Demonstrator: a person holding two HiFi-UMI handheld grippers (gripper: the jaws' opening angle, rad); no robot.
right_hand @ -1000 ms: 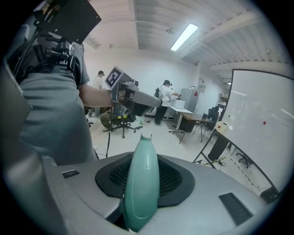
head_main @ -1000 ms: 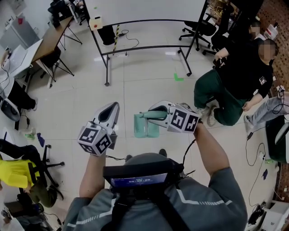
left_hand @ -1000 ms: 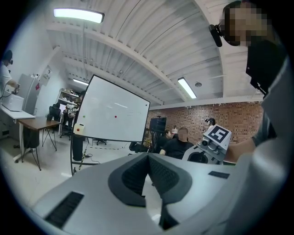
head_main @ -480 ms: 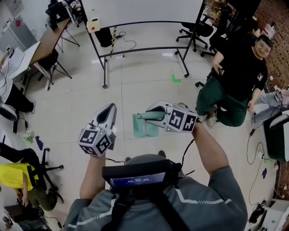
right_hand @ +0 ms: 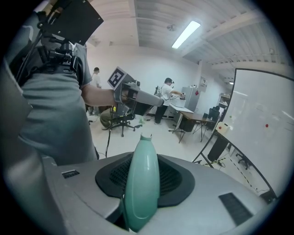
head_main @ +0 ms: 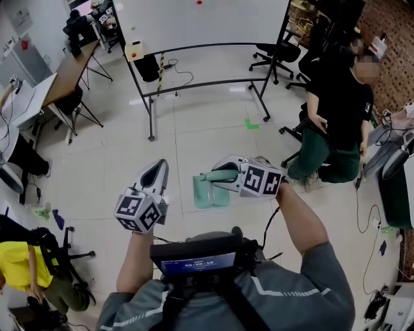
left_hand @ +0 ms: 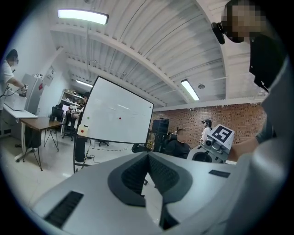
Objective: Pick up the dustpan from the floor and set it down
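The dustpan [head_main: 210, 189] is looking soft mint green. The right gripper [head_main: 218, 173] and the left gripper [head_main: 159, 169] are showing light grey, with black pads inside the fingers [right_hand: 170, 176]. Their cubes [head_main: 261, 180] are wearing black and white square marks. The floor [head_main: 194, 129] is shining pale cream, with a small bright green mark [head_main: 251, 123]. The whiteboard [head_main: 207, 19] is showing white in a black frame

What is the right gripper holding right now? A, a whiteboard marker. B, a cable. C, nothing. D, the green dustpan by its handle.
D: the right gripper is clamped on the handle of the green dustpan, as its own view shows.
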